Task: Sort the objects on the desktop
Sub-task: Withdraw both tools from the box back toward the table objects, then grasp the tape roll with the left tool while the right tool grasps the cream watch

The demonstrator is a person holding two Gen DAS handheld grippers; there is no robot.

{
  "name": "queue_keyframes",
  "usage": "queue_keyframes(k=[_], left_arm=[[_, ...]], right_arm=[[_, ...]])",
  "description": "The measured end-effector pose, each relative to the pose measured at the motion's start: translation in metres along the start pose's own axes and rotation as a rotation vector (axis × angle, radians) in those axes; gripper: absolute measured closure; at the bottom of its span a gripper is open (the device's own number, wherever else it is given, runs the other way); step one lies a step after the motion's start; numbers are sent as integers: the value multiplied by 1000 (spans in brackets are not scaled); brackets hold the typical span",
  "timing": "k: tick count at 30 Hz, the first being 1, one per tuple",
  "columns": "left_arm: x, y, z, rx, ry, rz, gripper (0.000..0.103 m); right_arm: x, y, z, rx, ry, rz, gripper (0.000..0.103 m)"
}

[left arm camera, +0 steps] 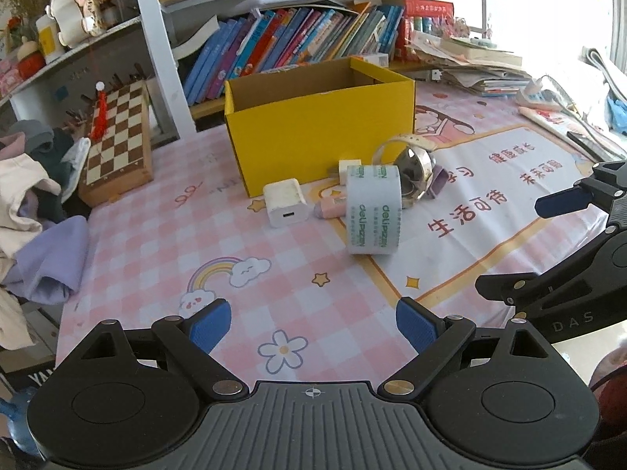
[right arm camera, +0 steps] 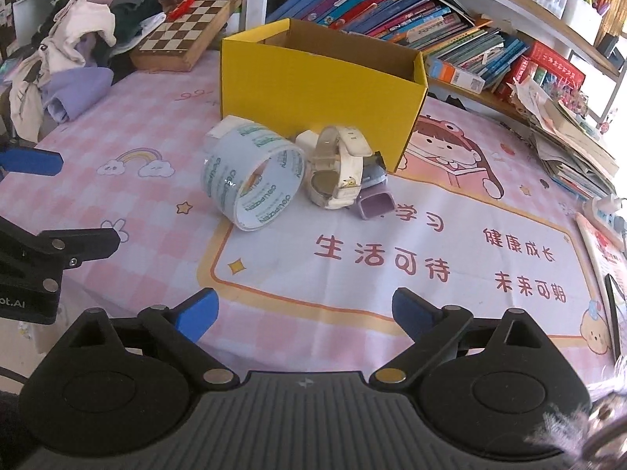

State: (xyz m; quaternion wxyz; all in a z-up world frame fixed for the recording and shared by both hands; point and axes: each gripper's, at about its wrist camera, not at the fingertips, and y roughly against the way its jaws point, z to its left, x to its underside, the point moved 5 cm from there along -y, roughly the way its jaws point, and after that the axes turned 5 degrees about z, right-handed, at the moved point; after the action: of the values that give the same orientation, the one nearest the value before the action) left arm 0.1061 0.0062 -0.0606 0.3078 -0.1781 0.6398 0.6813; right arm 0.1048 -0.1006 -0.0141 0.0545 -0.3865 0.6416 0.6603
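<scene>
Right now, as it stands:
Left gripper (left arm camera: 311,327): jaws spread wide, holding nothing, low over the tablecloth (left arm camera: 156,243).
Right gripper (right arm camera: 305,313): also released, fingers apart with nothing between them; it sits just to the left gripper's right.
Tape roll (right arm camera: 252,178): clear tape with green lettering, standing on its edge, ahead of both grippers and well apart from them.
Watch (right arm camera: 341,168): cream strap curled in a loop, metal back showing, just right of the tape roll and touching or nearly touching it.
Charger (left arm camera: 285,203): small white cube with one port facing the left gripper, left of the tape.
Purple piece (right arm camera: 374,201): a small lilac square-mouthed thing beside the watch; hard to say what it is.
Pink item (left arm camera: 331,207): half hidden behind the tape, unclear.
Yellow box (left arm camera: 319,129): open-topped cardboard, beyond the cluster; its inside floor is hidden from view.
Surface: pink checked cloth with rainbows, stars and red Chinese characters.
Room: books (left arm camera: 290,39) leaning on a shelf behind the box, chessboard (left arm camera: 117,137) and heaped clothes (left arm camera: 35,196) far left.
</scene>
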Motion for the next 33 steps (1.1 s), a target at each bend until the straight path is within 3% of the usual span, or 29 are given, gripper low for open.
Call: queue_keyframes(k=[17, 22, 24, 33], left_arm=[[-9, -9, -7, 40, 0, -18, 10], [-16, -11, -11, 55, -6, -39, 12], [-19, -13, -14, 64, -17, -46, 13], [-34, -32, -23, 80, -32, -45, 23]], right_arm=[[2, 4, -18, 16, -55, -16, 7], [-4, 7, -25, 14, -70, -46, 13], [-6, 6, -27, 14, -72, -50, 22], [-18, -3, -40, 23, -77, -41, 38]])
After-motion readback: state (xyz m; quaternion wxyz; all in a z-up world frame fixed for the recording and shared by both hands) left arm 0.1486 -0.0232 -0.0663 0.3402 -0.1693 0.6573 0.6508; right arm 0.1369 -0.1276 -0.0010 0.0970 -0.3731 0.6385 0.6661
